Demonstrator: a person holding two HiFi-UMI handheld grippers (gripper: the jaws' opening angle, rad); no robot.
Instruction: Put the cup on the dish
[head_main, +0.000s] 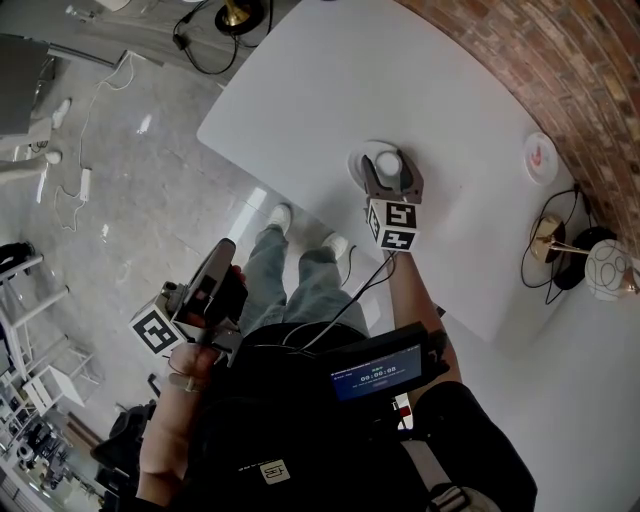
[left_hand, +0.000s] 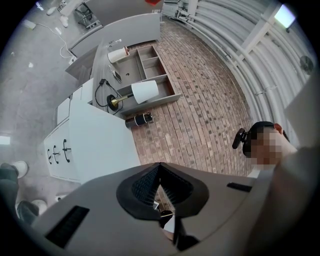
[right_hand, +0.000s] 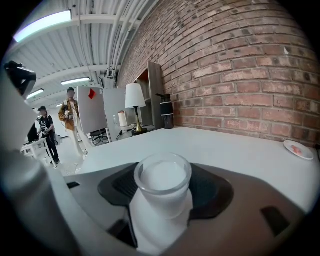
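My right gripper (head_main: 389, 172) is over the white table (head_main: 330, 90), shut on a frosted white cup (head_main: 388, 164). The right gripper view shows the cup (right_hand: 163, 186) upright between the dark pads (right_hand: 212, 192), its rim toward the camera. A small white dish (head_main: 541, 158) with a red mark lies near the brick wall, well to the cup's right; it also shows far right as the dish (right_hand: 298, 149). My left gripper (head_main: 218, 262) hangs beside the person's body, off the table, its jaws meeting at the tip (left_hand: 160, 167) with nothing between them.
A white-shaded lamp (head_main: 606, 268) with a brass base and black cables lies at the table's right end. Another lamp (right_hand: 134, 96) and a black container (right_hand: 166, 112) stand far along the wall. Two people (right_hand: 70, 120) stand in the distance. The table's near edge (head_main: 300, 205) runs by the person's feet.
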